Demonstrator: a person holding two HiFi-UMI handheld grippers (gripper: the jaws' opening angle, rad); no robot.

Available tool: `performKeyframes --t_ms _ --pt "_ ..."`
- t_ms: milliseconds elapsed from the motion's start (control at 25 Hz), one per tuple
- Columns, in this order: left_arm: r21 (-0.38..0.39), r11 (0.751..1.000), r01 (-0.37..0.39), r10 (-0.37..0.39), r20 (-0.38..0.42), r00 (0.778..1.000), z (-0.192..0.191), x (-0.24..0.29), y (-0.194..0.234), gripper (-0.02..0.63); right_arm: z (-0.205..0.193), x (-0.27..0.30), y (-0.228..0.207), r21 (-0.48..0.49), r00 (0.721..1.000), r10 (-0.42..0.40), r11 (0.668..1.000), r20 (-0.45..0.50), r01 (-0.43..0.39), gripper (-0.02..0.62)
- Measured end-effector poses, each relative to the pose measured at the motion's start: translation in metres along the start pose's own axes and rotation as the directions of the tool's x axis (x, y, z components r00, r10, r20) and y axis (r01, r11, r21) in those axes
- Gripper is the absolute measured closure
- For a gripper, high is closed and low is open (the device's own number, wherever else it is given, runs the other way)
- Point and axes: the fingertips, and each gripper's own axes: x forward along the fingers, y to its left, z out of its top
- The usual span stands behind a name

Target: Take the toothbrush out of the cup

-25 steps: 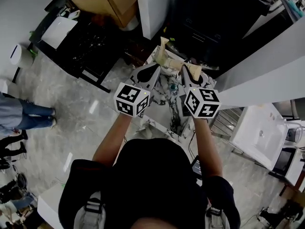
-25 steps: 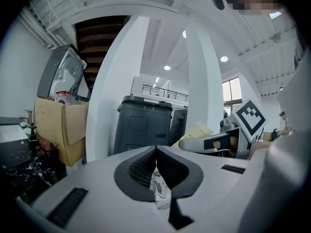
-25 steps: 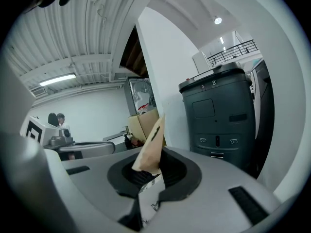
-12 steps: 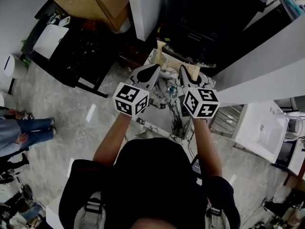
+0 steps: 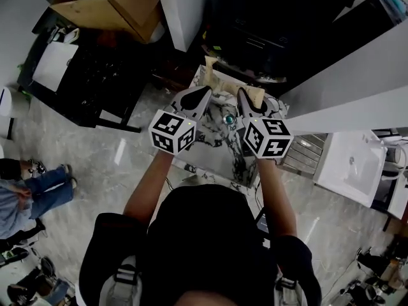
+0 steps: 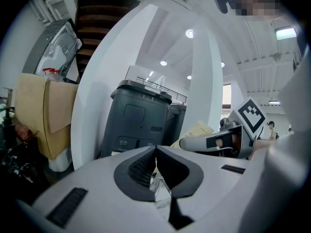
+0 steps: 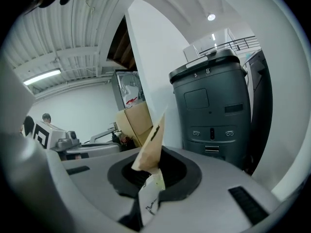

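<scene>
Both tongs clamped on packaging above the marbled surface (image 5: 220, 158).
The left tongs (image 6: 156, 155) were closed tight on a scrap of clear film (image 6: 159, 187); the right tongs (image 7: 149, 174) pinched a tan paper packet (image 7: 151, 139) that stood up from between them. What looked like the teal cup (image 5: 228, 118) stood on the surface between the two tools; the toothbrush could not be made out.
</scene>
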Motion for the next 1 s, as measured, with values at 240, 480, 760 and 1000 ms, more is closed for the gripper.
performKeyframes --t_ms 240,480,760,1000 --pt "-0.040 0.999 0.005 -0.007 -0.031 0.999 -0.018 0.011 0.020 0.592 -0.010 0.015 -0.005 0.012 0.999 -0.025 1.000 -0.032 0.025 0.538" --pt "-0.068 0.997 0.023 -0.026 -0.047 0.999 -0.026 0.021 0.039 0.592 -0.018 0.029 -0.005 0.004 0.997 -0.037 0.999 -0.066 0.038 0.538" --pt "-0.090 0.995 0.038 -0.045 -0.085 0.995 -0.040 0.031 0.058 0.592 -0.024 0.044 -0.005 0.001 0.994 -0.049 0.999 -0.097 0.049 0.538" --pt "-0.100 0.994 0.048 -0.059 -0.112 0.992 -0.047 0.041 0.075 0.592 -0.028 0.053 -0.006 0.001 0.992 -0.056 0.998 -0.117 0.057 0.538"
